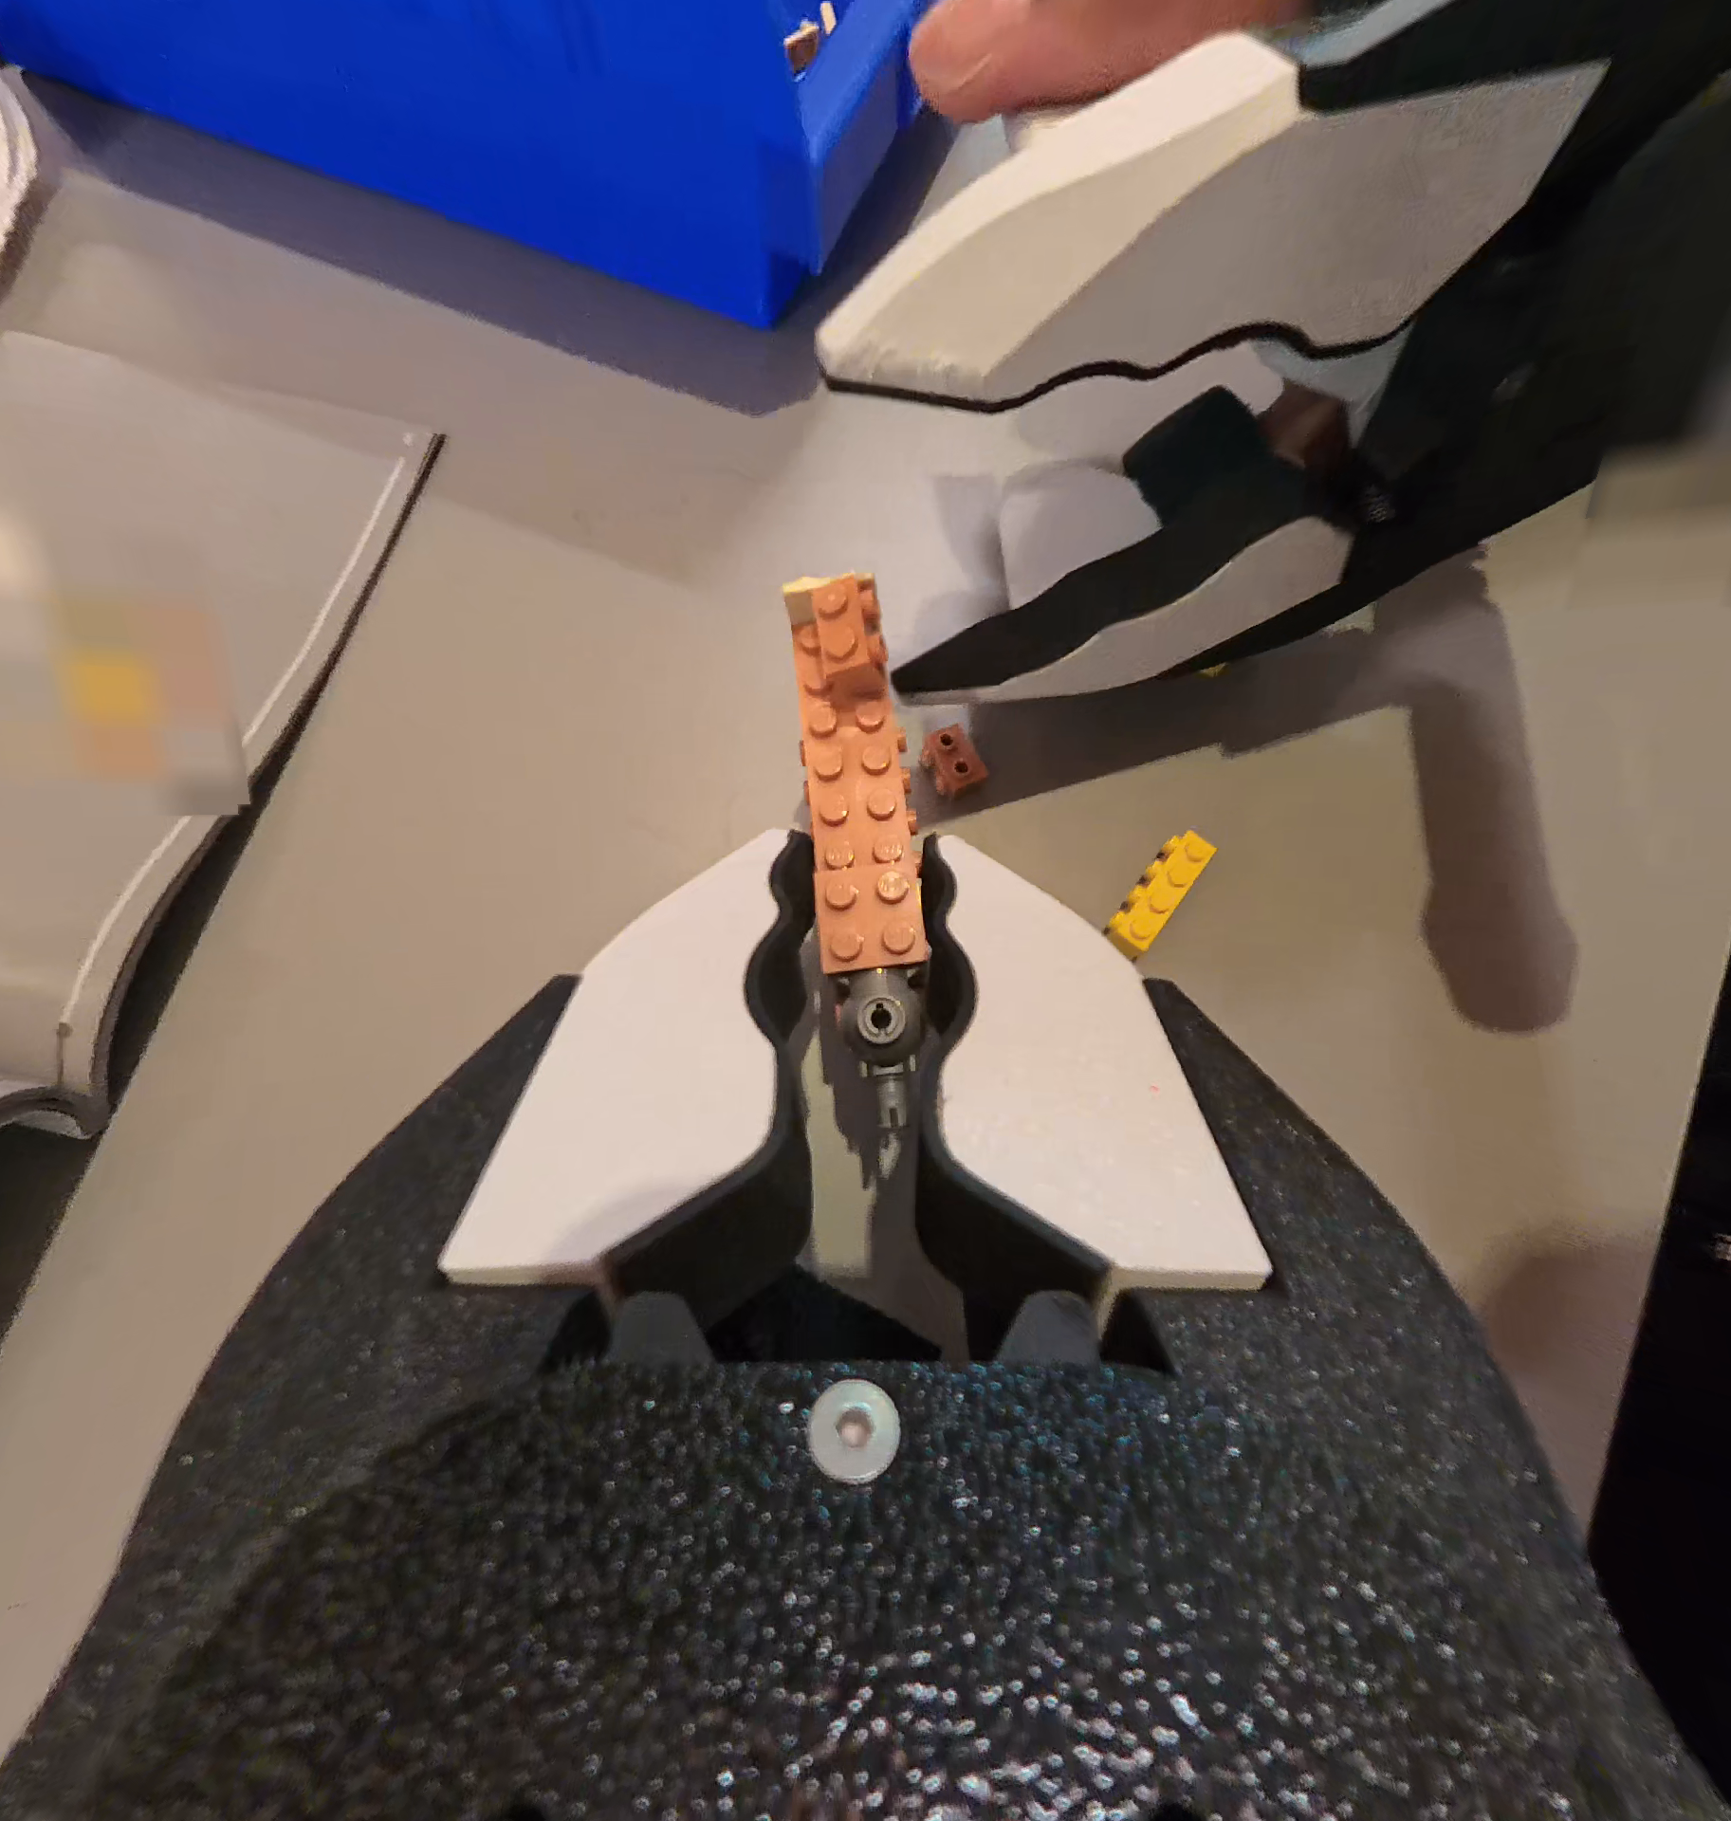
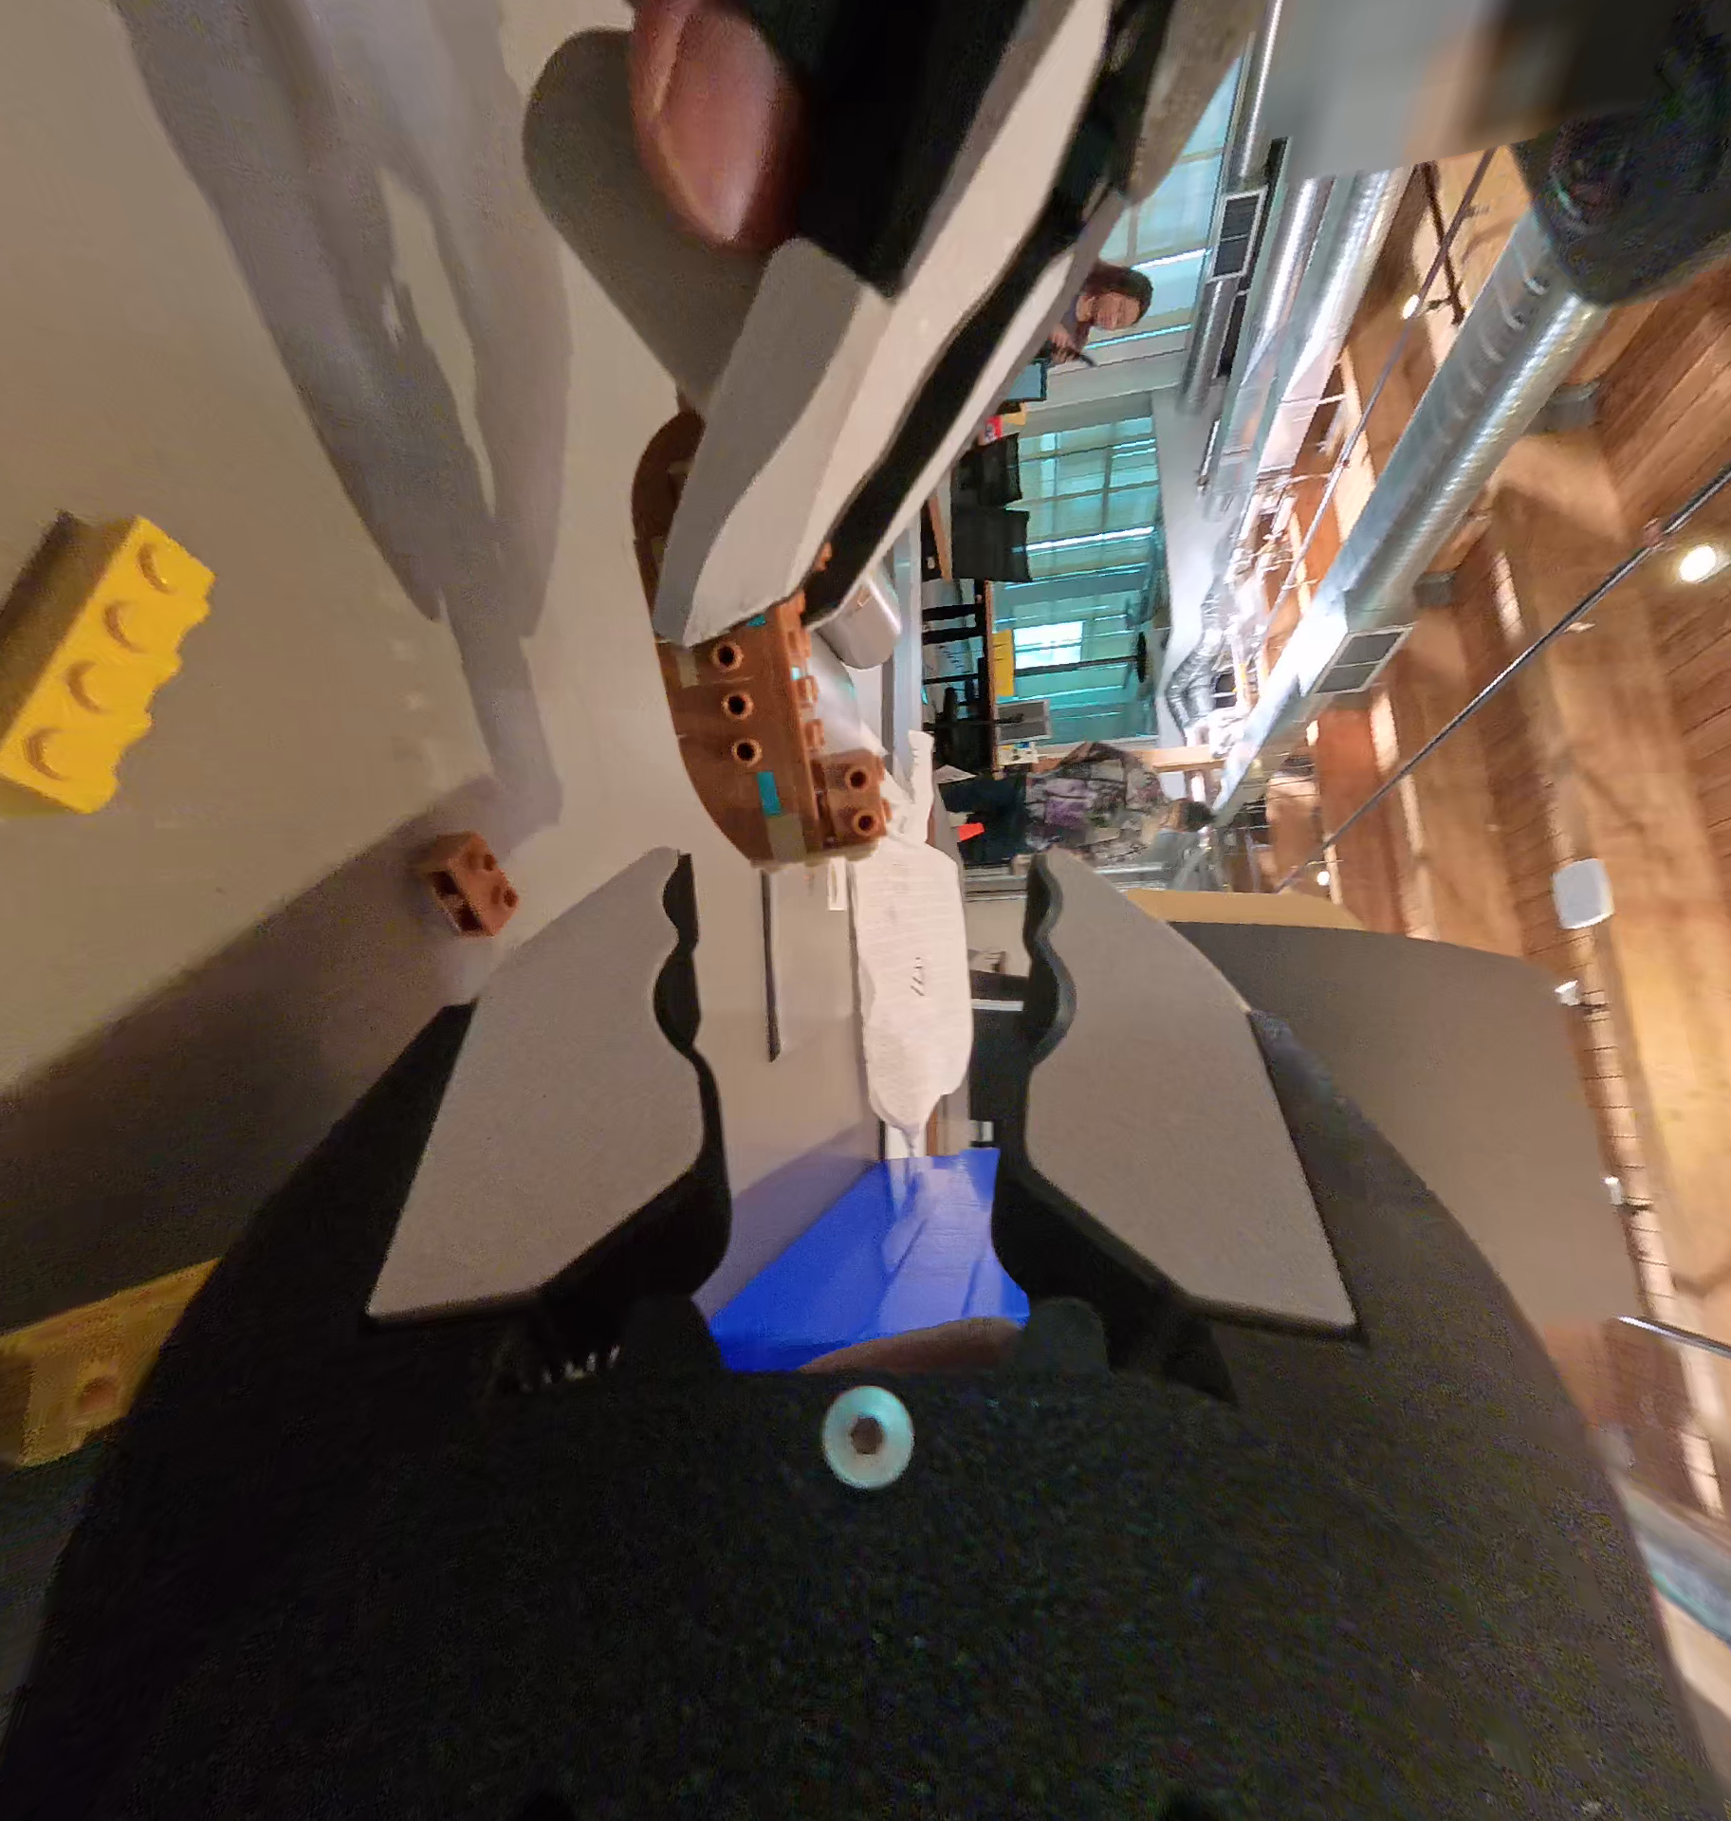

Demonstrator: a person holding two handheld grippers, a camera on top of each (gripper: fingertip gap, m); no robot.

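Your left tongs (image 1: 866, 887) clamped the orange brick strip (image 1: 856, 788) by its near end, its length pointing away, while your right tongs (image 2: 856, 887) gaped empty.

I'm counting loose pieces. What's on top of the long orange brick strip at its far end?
A small orange block sits on the orange brick strip there, with a tan piece behind it. The strip hides the rest of the tan piece.

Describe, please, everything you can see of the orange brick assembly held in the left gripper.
The orange brick assembly is a long, narrow, studded strip of glossy plastic plates, two studs wide, with a small brick stacked near its far end and a tan piece at the tip. A grey round connector sits at its near end. The left gripper clamps its near part from both sides, holding it above the grey table.
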